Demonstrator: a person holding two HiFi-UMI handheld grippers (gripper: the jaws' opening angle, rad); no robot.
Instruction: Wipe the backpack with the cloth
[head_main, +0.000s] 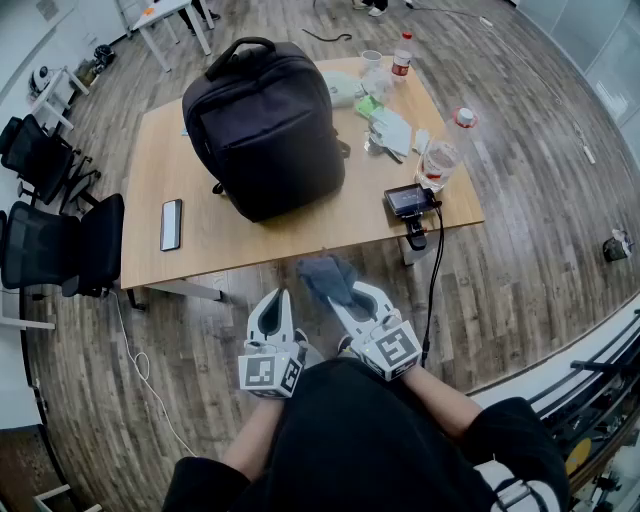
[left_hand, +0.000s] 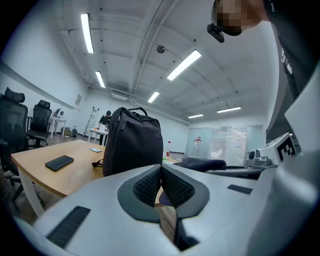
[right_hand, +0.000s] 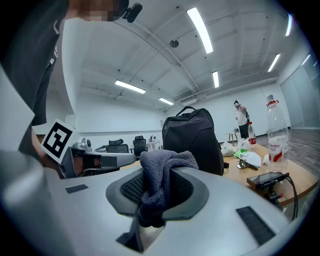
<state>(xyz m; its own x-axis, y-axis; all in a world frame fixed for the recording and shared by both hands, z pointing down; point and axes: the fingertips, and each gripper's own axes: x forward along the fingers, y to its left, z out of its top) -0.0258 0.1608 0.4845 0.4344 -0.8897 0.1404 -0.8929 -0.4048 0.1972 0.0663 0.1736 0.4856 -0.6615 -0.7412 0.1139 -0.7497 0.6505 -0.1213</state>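
Head view: both grippers are held low in front of the person, over wooden floor, just short of the near edge of the table (head_main: 200, 245).
Left gripper (left_hand: 161, 175): jaws are shut tight, the textured pads are pressed together, and nothing is gripped between them.
Right gripper (right_hand: 156, 192): jaws are clamped on the cloth (right_hand: 159, 170). A bunched fold is pinched between the pads and the rest is bulged over their top.
Cloth: dark grey-blue towelling. It is seen from the head view sticking out ahead of the right gripper's tips, by the table's near edge and well apart from the backpack.
Backpack (head_main: 265, 125): black, stood upright on the middle of the table with its handle on top. It is not touched by either gripper.
Phone (head_main: 171, 224): laid flat on the table to the left of the backpack, apart from it.
Bottle (head_main: 441, 158): clear plastic with a red cap, stood near the table's right edge.
Screen device (head_main: 408, 200): set at the near-right corner of the table, with a black cable hung off the edge.
Office chairs (head_main: 60, 245): black, parked left of the table.
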